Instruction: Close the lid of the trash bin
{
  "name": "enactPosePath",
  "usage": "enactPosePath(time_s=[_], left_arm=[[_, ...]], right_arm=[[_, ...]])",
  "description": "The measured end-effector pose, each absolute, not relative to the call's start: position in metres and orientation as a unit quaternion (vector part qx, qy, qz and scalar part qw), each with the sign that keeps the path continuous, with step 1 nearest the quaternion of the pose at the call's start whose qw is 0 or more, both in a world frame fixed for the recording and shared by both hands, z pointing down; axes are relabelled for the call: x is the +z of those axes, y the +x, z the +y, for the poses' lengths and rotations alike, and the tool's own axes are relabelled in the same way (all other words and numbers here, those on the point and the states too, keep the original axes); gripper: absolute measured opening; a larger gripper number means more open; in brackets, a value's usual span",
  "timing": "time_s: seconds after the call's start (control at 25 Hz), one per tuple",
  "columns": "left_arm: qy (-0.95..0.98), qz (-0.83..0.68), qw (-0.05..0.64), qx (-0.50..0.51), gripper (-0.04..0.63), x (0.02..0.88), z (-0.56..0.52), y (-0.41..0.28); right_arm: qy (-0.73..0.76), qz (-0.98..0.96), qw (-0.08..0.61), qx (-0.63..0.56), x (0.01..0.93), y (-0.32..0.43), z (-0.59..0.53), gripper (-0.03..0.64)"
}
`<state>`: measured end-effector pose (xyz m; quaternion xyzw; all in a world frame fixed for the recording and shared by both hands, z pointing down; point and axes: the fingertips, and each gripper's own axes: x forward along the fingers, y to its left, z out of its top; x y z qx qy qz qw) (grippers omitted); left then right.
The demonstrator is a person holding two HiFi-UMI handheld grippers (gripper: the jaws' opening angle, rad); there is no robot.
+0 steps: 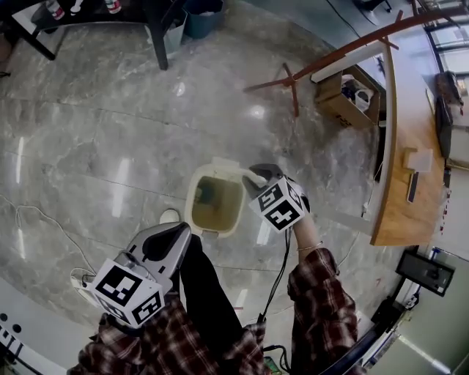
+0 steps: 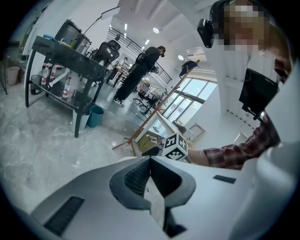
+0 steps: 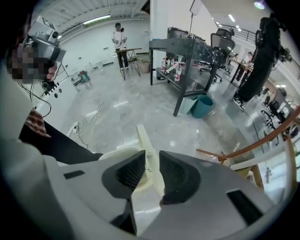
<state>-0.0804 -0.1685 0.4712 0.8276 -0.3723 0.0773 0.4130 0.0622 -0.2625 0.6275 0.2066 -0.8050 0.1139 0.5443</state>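
While the left gripper (image 2: pixel 150 160) is hanging idle at the person's left side, its jaws pressed together on nothing, the trash bin (image 1: pixel 192 199) is standing open on the glossy stone floor just ahead of the person's feet. Its cream lid (image 3: pixel 144 140) is standing upright along the bin's far right edge, and the right gripper (image 3: pixel 151 157) is clamping its 2 jaws across the lid's thin upper edge. That lid is looking like thin, smooth plastic: probably light, stiff enough to swing on its hinge yet likely to flex or slip out of a pinch, so the free edge away from the hinge is probably offering the best leverage. The bin itself is likely light too and may be sliding or tipping on the polished floor if pushed hard. Nothing seems to be reaching above the rim to block the lid. Around it, a thin cable (image 1: pixel 44 220) is trailing at the left, a white shoe (image 1: pixel 169 216) is sitting just beside the bin, a black table (image 1: pixel 157 29) and a teal bucket (image 1: pixel 201 18) are standing well apart, and a wooden stand (image 1: pixel 293 80), a cardboard box (image 1: pixel 341 102) and a wooden counter (image 1: pixel 410 168) are lying farther right.
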Motion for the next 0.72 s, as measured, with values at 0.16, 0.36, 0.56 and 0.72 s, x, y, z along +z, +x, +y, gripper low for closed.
enactPosePath(time_s=[0.16,0.36,0.56,0.72], left_arm=[[0.82,-0.375,0.425,0.079,0.01,0.48,-0.166,-0.082],[0.821,-0.372,0.426,0.08,0.01,0.482,-0.168,-0.079],[0.824,-0.369,0.423,0.08,0.011,0.478,-0.17,-0.075],[0.827,-0.363,0.423,0.078,0.01,0.475,-0.172,-0.072]], right_arm=[[0.187,-0.806,0.547,0.124,0.637,0.058,-0.263,0.083],[0.177,-0.81,0.541,0.144,0.637,0.057,-0.258,0.084],[0.163,-0.806,0.552,0.14,0.636,0.056,-0.245,0.084],[0.135,-0.799,0.56,0.174,0.637,0.054,-0.217,0.083]])
